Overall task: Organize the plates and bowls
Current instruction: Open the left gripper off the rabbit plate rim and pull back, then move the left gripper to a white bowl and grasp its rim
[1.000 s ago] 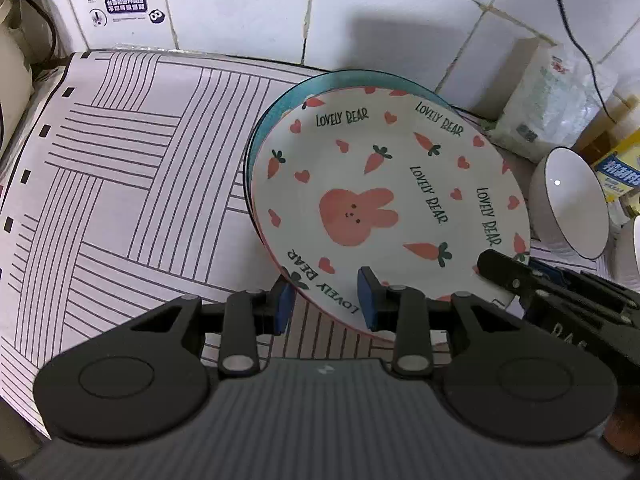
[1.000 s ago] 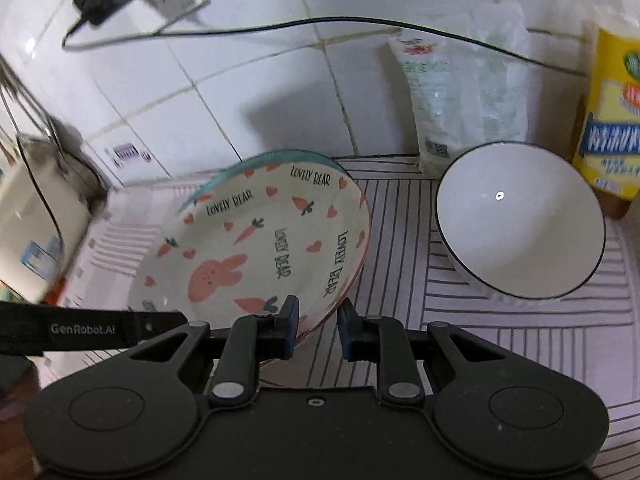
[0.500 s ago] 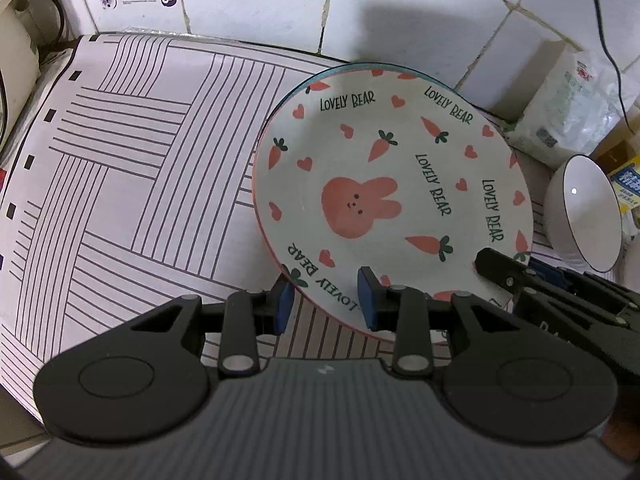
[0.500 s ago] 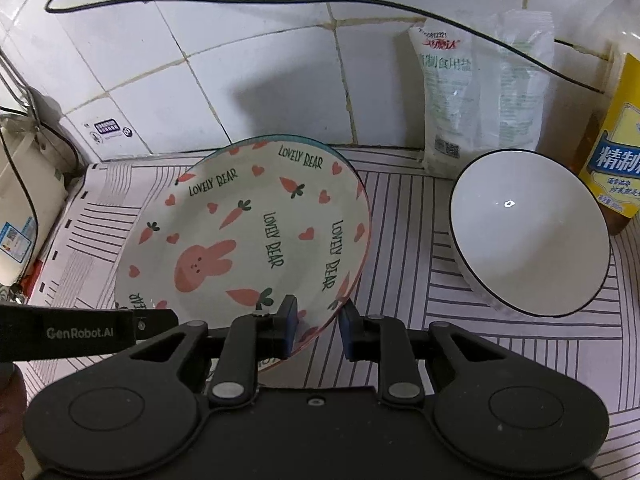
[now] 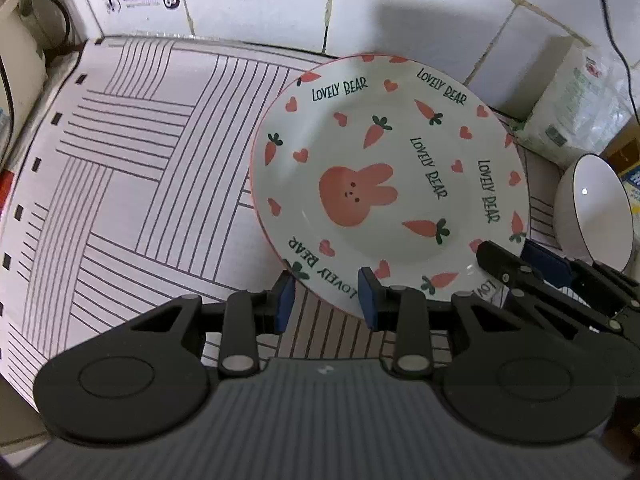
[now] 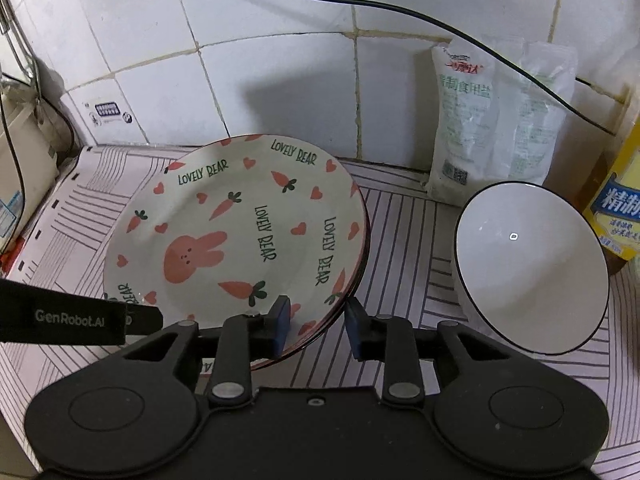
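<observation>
**Rabbit plate on the mat, right jaws letting go**

The rabbit plate (image 5: pixel 384 184), cream with pink carrots, hearts and "LOVELY BEAR" lettering, lies on the striped mat (image 5: pixel 132 184) near the tiled wall (image 6: pixel 280 60). Its near rim sits between the fingers of the left gripper (image 5: pixel 326 300), whose blue pads stand apart; the rim passes through the gap, and it is unclear whether either pad touches it. The right gripper (image 6: pixel 316 324) has just been opening: the plate's right-hand edge lies in its gap, with the left pad over the rim and the right pad clear of it. A darker rim shows under the plate's right edge in the right wrist view, so it rests on another dish.

To the right, apart from the plate, a white bowl (image 6: pixel 532 268) with a dark rim sits tilted toward the camera. Behind it lean two white salt bags (image 6: pixel 496 120), and a yellow-labelled bottle (image 6: pixel 620 208) stands at the far right. A black cable (image 6: pixel 360 4) crosses the tiles.
</observation>
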`<move>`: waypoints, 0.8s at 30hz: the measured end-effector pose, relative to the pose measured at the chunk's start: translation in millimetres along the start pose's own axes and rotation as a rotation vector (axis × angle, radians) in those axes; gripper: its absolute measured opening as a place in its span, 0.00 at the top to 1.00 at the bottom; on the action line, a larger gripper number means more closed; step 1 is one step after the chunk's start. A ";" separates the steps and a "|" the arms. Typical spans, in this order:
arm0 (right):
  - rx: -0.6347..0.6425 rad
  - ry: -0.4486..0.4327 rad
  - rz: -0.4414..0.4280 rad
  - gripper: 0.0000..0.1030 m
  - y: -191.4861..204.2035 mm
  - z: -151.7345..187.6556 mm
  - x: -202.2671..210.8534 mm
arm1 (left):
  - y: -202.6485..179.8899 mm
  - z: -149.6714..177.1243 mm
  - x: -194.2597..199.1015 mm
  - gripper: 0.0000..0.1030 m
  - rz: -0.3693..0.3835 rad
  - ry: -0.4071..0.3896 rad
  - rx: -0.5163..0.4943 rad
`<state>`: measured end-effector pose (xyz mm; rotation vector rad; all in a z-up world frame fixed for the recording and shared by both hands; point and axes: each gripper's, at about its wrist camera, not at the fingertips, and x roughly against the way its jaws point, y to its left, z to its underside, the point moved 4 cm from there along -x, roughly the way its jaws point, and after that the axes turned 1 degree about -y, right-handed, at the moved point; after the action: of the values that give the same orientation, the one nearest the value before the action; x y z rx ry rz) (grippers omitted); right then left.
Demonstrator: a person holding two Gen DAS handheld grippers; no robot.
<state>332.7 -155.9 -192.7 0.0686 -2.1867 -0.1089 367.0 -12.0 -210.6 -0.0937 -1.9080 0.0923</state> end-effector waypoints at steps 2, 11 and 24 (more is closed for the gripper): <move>-0.013 -0.015 -0.010 0.67 -2.2 3.0 3.5 | -2.3 1.8 4.8 0.68 -0.006 -0.007 -0.009; -0.036 -0.132 -0.004 0.67 -10.0 16.6 58.8 | -9.9 27.3 39.2 0.68 -0.021 -0.028 -0.055; -0.101 -0.274 0.049 0.62 -37.0 53.3 173.6 | -56.4 78.8 113.4 0.60 -0.018 -0.075 -0.228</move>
<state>189.1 -205.5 -86.6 -0.0604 -2.4506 -0.2111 253.9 -57.0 -124.3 -0.2297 -1.9881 -0.1359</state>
